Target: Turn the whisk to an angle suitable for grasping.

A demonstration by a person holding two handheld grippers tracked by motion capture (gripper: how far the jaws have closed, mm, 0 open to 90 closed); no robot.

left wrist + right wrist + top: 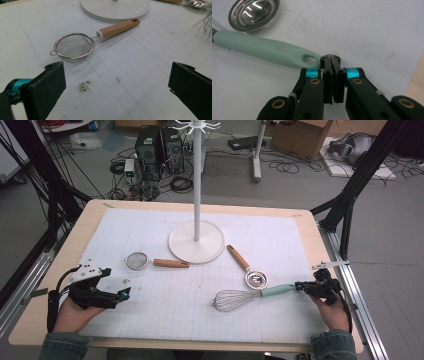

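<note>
the right gripper (331, 62) has its black jaws clenched flat together with nothing between them, the tips just beside the looped end of the whisk (250, 296); whether they touch it i cannot tell. the whisk lies flat on the desk (310, 227), a smooth mint-green handle with an oval hanging hole and a balloon of thin steel wires pointing left in the high view. the right gripper view shows a small embossed mark on that handle. the left gripper (107, 295) sits near the desk's front left, jaws released and wide apart over bare mat, holding nothing.

farther in, a fine-mesh steel strainer (74, 47) with a round rim and a wooden handle lies left of centre; the left gripper view shows a small dark smudge on the mat just in front of it. a polished steel spoon (255, 279) with a round bowl and wooden handle lies just beyond the whisk. behind both stands a white stand (196, 240) with a round flat base and slim pole.

a white gridded mat (150, 227) covers the pale wooden desk. beyond it, grey floor with computer towers (159, 151), tangled cables and cardboard boxes (300, 137).
</note>
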